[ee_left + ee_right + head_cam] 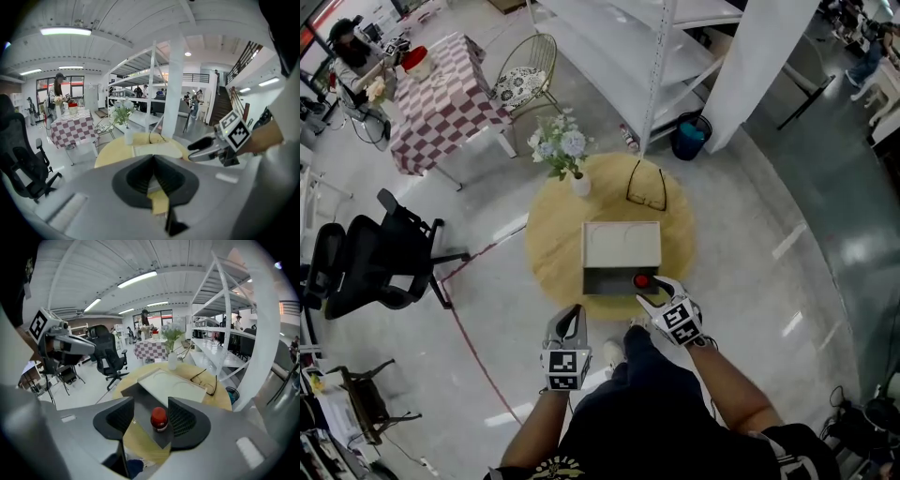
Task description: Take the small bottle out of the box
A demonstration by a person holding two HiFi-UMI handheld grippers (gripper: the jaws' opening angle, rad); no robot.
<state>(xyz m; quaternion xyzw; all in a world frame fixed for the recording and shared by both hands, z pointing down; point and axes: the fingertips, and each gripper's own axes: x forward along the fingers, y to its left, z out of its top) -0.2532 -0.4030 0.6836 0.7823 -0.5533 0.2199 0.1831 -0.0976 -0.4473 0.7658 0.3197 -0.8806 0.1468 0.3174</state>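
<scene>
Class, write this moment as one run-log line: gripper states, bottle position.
left gripper: shut, empty | right gripper: open, jaws either side of small bottle | small bottle: upright in box, not lifted

We read no legible text, number or brand in any view. The left marker cube (pixel 566 367) and right marker cube (pixel 680 323) carry only black-and-white square patterns; the shirt print (pixel 558 466) is illegible.

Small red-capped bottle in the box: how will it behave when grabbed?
The small bottle stands upright and looks squat, so it is probably stable, though an off-centre push could tip it. Its round shape would likely roll if toppled. Being small, it is probably light; the glossy cap may slip.
</scene>
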